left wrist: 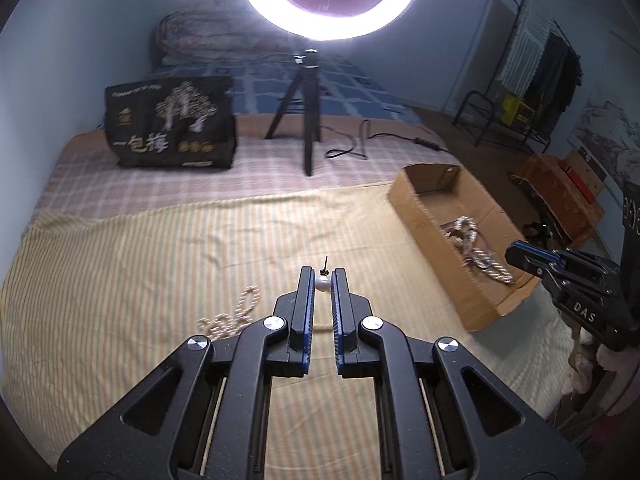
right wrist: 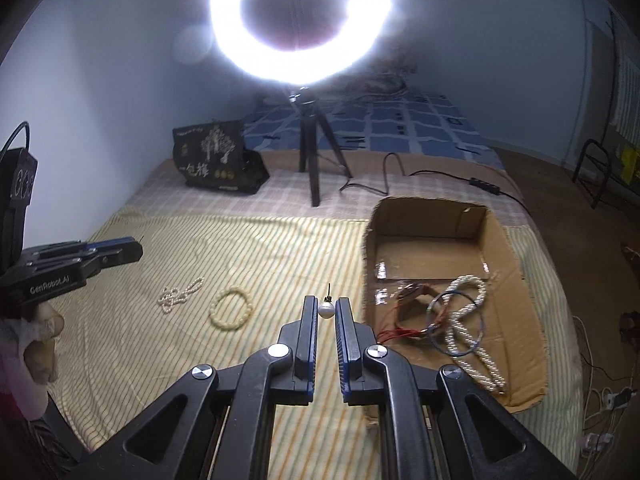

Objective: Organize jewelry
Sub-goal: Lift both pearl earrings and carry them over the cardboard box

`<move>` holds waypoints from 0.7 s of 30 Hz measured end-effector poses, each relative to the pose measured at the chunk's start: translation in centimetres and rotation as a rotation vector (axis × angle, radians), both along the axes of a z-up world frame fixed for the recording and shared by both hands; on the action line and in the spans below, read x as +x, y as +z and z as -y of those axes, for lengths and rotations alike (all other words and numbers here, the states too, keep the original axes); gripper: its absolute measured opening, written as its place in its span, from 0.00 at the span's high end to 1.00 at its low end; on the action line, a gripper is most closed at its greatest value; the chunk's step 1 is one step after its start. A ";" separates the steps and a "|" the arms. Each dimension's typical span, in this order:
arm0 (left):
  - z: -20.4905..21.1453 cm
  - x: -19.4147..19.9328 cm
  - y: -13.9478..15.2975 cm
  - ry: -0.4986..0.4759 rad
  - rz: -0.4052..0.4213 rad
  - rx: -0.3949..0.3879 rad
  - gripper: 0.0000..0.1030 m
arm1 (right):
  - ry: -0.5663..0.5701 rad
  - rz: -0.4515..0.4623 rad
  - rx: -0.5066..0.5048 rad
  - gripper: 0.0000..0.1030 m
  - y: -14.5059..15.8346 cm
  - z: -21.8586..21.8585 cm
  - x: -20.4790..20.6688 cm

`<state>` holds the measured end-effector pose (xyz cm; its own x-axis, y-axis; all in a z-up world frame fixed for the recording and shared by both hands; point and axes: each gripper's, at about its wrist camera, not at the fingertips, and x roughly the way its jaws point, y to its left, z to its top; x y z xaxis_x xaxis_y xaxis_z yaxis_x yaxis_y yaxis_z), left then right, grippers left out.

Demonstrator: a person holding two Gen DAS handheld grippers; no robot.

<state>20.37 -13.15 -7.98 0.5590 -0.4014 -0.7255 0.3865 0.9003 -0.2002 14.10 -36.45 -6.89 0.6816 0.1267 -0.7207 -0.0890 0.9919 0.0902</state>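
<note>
My left gripper is shut on a white pearl earring with a thin dark post, held above the striped cloth. My right gripper is shut on a second pearl earring beside the cardboard box. The box holds a pearl necklace, a blue bangle and a red-corded piece. A pearl strand and a cream bead bracelet lie on the cloth left of my right gripper. The strand also shows in the left wrist view. The left gripper appears at the left of the right wrist view, the right gripper at the right of the left wrist view.
A ring light on a tripod stands at the far side of the bed, its cable trailing right. A black printed bag stands beside it. Clothes rack and boxes are off the bed's right side.
</note>
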 end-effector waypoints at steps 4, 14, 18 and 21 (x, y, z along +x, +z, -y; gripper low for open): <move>2.5 -0.5 0.6 -0.039 0.007 -0.009 0.94 | -0.039 0.010 0.005 0.94 0.5 1.9 -0.3; 8.5 -1.6 0.8 -0.135 0.003 -0.020 0.94 | -0.122 0.007 0.019 0.94 0.5 6.6 -1.0; 10.8 -1.9 0.6 -0.167 -0.003 -0.026 0.94 | -0.146 0.002 0.027 0.94 0.3 7.9 -0.9; 12.5 -2.1 0.4 -0.190 -0.012 -0.032 0.94 | -0.157 -0.002 0.028 0.94 0.2 8.7 -0.7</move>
